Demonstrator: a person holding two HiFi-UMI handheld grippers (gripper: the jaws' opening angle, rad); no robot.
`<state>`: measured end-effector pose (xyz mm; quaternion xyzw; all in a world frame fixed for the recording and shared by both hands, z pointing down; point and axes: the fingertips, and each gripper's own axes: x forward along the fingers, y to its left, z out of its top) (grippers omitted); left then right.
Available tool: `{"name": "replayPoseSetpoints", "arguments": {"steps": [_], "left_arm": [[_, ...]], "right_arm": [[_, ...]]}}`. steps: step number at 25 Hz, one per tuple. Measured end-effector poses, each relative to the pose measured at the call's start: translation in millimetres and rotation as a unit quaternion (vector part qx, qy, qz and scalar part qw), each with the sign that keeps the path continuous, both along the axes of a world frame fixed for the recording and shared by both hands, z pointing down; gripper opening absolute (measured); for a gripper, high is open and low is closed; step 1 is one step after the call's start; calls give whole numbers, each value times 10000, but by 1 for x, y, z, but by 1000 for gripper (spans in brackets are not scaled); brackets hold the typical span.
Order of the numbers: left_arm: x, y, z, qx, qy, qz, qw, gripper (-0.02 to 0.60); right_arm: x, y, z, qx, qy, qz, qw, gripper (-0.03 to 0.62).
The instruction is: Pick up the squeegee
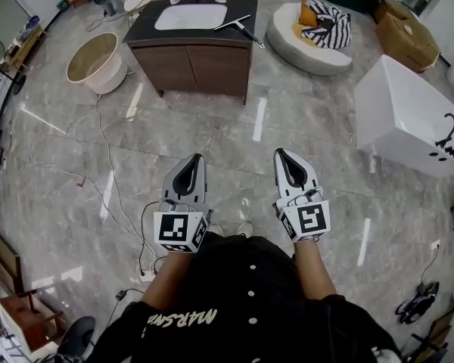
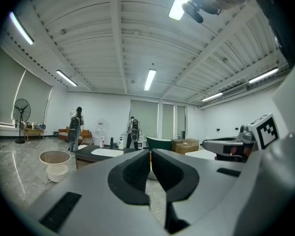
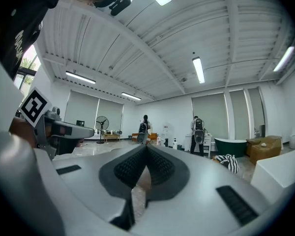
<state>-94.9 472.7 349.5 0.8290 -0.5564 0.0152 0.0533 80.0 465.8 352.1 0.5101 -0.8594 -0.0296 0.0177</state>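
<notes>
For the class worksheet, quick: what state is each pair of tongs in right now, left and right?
Left grey-and-white tongs: closed, holding nothing.
Right grey-and-white tongs: closed, holding nothing.

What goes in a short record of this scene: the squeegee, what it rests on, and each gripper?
squeegee: lies on the counter's right end, handle past the edge
counter: dark top, white sink, brown cabinet below
left gripper: shut, empty, held level
right gripper: shut, empty, held level
progress: squeegee untouched, far ahead of both grippers across the floor
</notes>
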Motion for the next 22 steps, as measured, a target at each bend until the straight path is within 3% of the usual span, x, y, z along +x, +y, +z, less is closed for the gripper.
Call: {"name": "replayPoseSetpoints", "arguments": {"steps": [11, 22], "left_arm": [[28, -24, 12, -68, -18, -142, 9999, 18], [29, -127, 21, 0, 48, -10, 10000, 18]], "right_arm": [[30, -30, 15, -105, -8, -110, 9999, -5], [30, -124, 22, -93, 101, -3, 9999, -5]]}}
